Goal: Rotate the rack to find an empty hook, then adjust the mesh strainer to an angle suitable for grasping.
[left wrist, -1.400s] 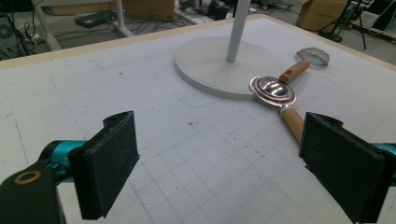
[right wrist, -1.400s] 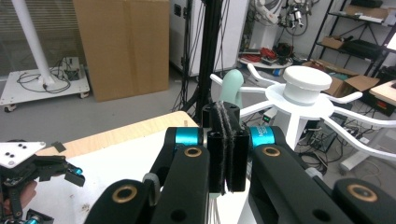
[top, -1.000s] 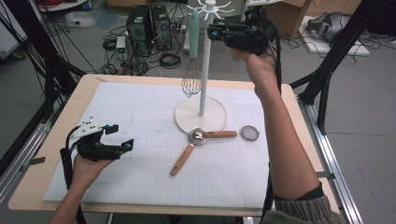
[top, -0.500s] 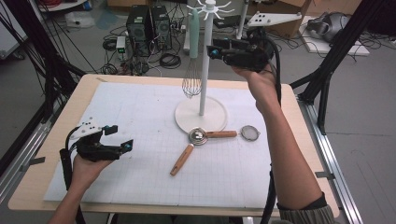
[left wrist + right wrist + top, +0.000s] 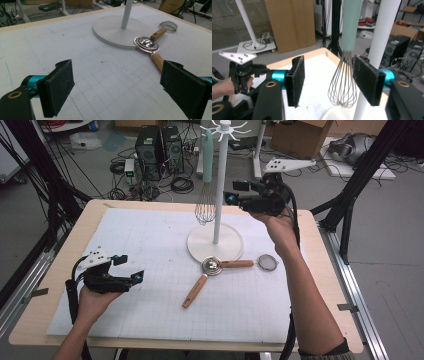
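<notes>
Whisk (image 5: 343, 82) hangs free beyond the right gripper's (image 5: 328, 81) just-opening jaws; left gripper (image 5: 117, 90) gapes empty.

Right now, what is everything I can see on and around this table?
Stand: one, white, round base and pole, back middle of mat.
Whisk: one, wire with pale green handle, hanging on the stand.
Spoon: one, metal bowl, wooden handle, in front of the base.
Wooden-handled utensil: one, lying beside the spoon.
Strainer: one, small, round, metal, right of the spoon.
Mat: one, white, gridded.
Left gripper: black, open, low over the mat.
Right gripper: black, jaws just opening, by the whisk.
</notes>
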A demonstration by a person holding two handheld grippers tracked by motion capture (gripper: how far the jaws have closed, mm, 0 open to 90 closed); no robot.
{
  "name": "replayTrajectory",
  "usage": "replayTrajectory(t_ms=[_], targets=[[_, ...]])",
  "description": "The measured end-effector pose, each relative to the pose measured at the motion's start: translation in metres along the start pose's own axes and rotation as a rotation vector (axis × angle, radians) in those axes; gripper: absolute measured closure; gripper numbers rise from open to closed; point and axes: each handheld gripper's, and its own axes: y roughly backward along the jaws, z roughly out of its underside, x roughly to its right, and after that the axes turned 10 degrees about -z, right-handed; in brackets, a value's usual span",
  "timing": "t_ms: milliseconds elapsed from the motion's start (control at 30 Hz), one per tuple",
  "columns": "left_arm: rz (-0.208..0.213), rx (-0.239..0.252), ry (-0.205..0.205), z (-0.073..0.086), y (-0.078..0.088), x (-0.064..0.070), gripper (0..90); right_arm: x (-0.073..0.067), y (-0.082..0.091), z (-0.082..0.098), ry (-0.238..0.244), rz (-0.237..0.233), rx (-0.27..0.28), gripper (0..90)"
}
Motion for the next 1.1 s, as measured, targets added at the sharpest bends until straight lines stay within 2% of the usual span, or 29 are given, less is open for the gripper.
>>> replayTrajectory(t_ms=[333,533,733,933,1100], targets=[[0.010,-0.008,-0.006,0.001,-0.002,0.000,12.1,-0.003,0.000,0.041,-0.016,0.009,-0.026,37.5],[0.000,-0.011,-0.008,0.002,-0.001,0.000,12.1,-0.001,0.003,0.062,-0.039,0.018,-0.077,33.8],[-0.006,-0.011,-0.001,0.002,-0.001,0.001,12.1,0.001,0.009,0.084,-0.041,0.044,-0.116,33.7],[-0.013,-0.015,-0.003,0.003,-0.002,0.001,12.1,0.009,0.013,0.111,-0.067,0.062,-0.181,34.2],[-0.014,-0.016,-0.006,0.003,-0.002,0.000,12.3,0.017,0.017,0.130,-0.095,0.081,-0.208,35.6]])
